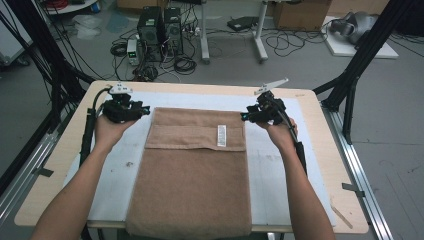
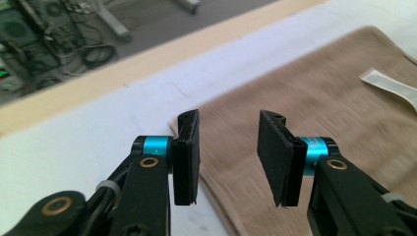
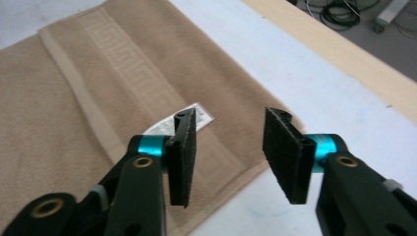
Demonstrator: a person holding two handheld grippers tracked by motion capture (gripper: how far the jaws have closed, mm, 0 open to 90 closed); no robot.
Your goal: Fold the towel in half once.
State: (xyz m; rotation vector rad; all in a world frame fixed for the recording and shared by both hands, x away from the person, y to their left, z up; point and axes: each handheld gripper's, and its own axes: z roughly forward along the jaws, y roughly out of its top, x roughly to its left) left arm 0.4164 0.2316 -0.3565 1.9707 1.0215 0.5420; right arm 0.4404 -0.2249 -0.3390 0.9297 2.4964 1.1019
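A tan towel (image 1: 195, 170) lies folded on the white mat (image 1: 115, 165), its near end hanging over the table's front edge. A folded-over band across its far part carries a white label (image 1: 221, 135). My left gripper (image 1: 146, 109) hovers at the towel's far left corner, open. In the left gripper view the jaws (image 2: 228, 157) stand apart over the towel's edge (image 2: 319, 98) with nothing between them, and the label (image 2: 388, 86) shows at the right. My right gripper (image 1: 244, 116) hovers at the far right corner, open. Its jaws (image 3: 236, 152) are empty above the towel (image 3: 98, 98) and the label (image 3: 201, 115).
The wooden table (image 1: 50, 165) has bare margins on both sides of the mat. Black frame posts (image 1: 360, 55) stand at the far corners. On the floor beyond are computer towers (image 1: 160, 30), tangled cables (image 1: 185, 62) and a desk's legs (image 1: 260, 45).
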